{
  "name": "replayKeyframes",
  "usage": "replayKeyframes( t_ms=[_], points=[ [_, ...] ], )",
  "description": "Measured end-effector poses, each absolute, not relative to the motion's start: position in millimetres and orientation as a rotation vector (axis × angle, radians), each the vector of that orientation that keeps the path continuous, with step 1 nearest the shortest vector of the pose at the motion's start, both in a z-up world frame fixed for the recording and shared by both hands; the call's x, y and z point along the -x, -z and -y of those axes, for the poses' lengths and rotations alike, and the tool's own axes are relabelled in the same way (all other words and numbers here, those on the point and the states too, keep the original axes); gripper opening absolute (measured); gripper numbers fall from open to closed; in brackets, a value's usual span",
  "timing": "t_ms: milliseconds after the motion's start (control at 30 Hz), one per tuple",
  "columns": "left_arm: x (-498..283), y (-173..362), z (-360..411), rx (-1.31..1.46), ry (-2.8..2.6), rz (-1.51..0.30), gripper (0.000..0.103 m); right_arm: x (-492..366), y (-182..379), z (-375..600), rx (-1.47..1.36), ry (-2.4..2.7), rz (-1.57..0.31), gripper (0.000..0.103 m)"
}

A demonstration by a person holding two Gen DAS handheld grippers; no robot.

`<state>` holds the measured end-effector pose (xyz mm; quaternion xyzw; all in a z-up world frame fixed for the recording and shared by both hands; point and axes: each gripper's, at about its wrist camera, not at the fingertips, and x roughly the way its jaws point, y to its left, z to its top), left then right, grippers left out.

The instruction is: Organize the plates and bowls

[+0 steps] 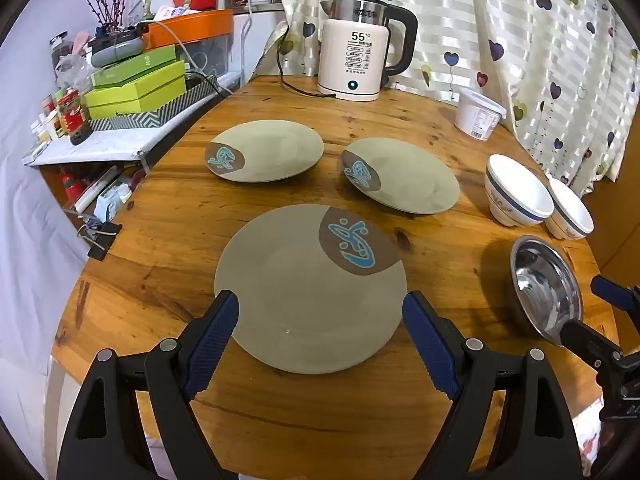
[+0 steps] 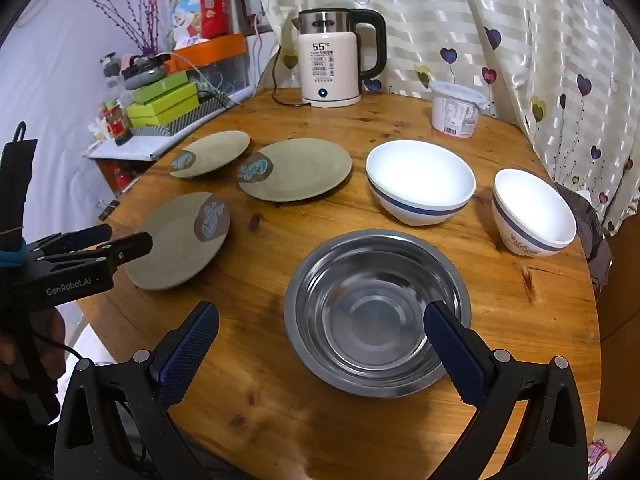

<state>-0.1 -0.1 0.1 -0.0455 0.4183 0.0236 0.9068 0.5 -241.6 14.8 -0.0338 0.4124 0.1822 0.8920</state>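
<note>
Three grey-green plates with a brown and blue emblem lie apart on the round wooden table: a near plate, a far-left plate and a far-right plate. My left gripper hangs open above the near plate's front half, holding nothing. A steel bowl sits at the table's front right. Above it, my right gripper is open and empty. Behind stand a wide white bowl and a smaller white bowl, both with a blue band.
An electric kettle with its cord and a white lidded tub stand at the table's back. Left of the table is a cluttered shelf with green boxes. A heart-patterned curtain hangs behind. A hand holds the left gripper.
</note>
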Motion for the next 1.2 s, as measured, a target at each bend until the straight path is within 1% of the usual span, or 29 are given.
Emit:
replayKeyframes(
  t_ms=[533, 1200],
  points=[
    [-2.9, 5.2, -3.6, 0.135, -0.028, -0.908, 0.085, -0.8, -14.6, 240.7, 0.067, -0.380, -0.854, 0.103],
    [4.2, 0.0, -2.8, 0.136, -0.019, -0.892, 0.085, -1.7, -15.4, 236.7, 0.074, -0.379, -0.853, 0.103]
  ],
)
